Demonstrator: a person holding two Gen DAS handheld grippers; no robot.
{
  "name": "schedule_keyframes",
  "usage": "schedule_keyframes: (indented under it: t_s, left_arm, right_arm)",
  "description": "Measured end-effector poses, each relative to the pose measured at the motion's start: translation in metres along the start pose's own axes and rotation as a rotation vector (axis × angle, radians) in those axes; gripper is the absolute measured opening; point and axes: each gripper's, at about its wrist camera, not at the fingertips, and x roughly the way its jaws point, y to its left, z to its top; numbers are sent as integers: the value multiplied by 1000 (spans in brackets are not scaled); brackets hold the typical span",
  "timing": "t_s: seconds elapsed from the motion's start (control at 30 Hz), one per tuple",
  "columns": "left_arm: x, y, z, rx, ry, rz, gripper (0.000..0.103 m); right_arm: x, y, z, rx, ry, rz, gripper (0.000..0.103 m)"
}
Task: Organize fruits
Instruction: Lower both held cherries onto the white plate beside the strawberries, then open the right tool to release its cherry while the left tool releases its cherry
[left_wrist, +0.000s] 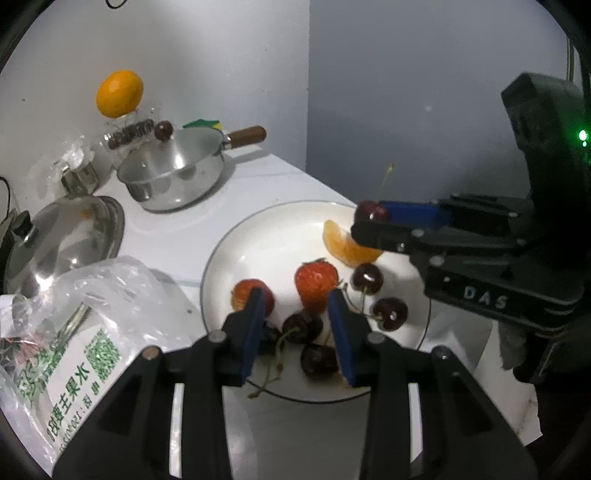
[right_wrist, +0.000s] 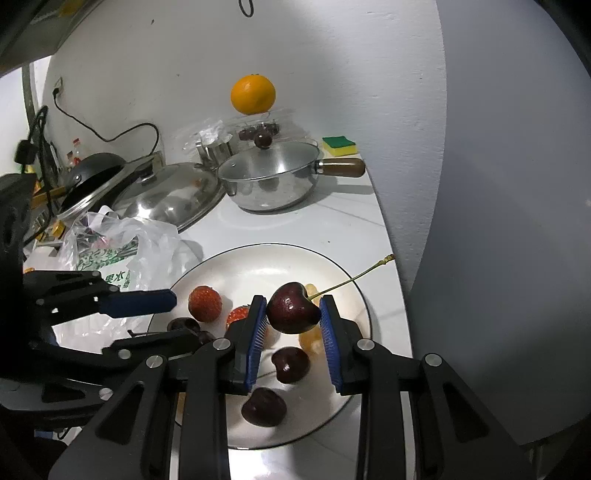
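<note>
Cherry (right_wrist: 293, 308) sits squeezed between the blue pads of our right claw (right_wrist: 293, 314), up above the plate (right_wrist: 354, 295). It is small, light and smooth, so it can slip, and it squashes if we press hard. We think holding its round sides softly is best, not the thin stem (right_wrist: 351, 280). Our left claw (left_wrist: 297, 325) hangs open and empty, with a strawberry (left_wrist: 316, 290) and more cherries (left_wrist: 317, 360) just under it on the plate.

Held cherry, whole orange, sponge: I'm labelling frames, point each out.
Held cherry (right_wrist: 293, 310), right wrist view, its dark body.
Whole orange (right_wrist: 253, 93), right wrist view, its middle.
Sponge (right_wrist: 339, 145), right wrist view, green top.
</note>
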Motion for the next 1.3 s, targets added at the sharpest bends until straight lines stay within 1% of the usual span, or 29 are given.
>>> schedule_keyframes:
  t_s: [0.07, 0.13, 0.17, 0.23, 0.4, 0.7, 0.9, 1.3]
  left_arm:
    - [-4, 6, 1, -13, -12, 11, 39]
    - [-7, 12, 1, -26, -19, 15, 53]
    - [-9, 16, 0, -37, -26, 15, 56]
    - [-11, 23, 0, -46, -32, 15, 56]
    - [-15, 40, 0, -73, -52, 45, 56]
    - [-11, 68, -6, -128, -49, 73, 56]
    - [-9, 84, -8, -166, -52, 75, 56]
    - [-4, 96, -14, -183, -35, 63, 56]
  right_arm:
    - [3, 2, 2, -4, 3, 1, 31]
    - [7, 5, 4, -9, 7, 4, 31]
    - [9, 7, 5, -11, 9, 5, 31]
    - [13, 10, 7, -16, 11, 9, 31]
    - [23, 17, 12, -26, 18, 14, 31]
    - [42, 25, 19, -37, 42, 13, 31]
    - [55, 31, 23, -50, 61, 10, 31]
    - [71, 35, 24, -53, 95, 2, 31]
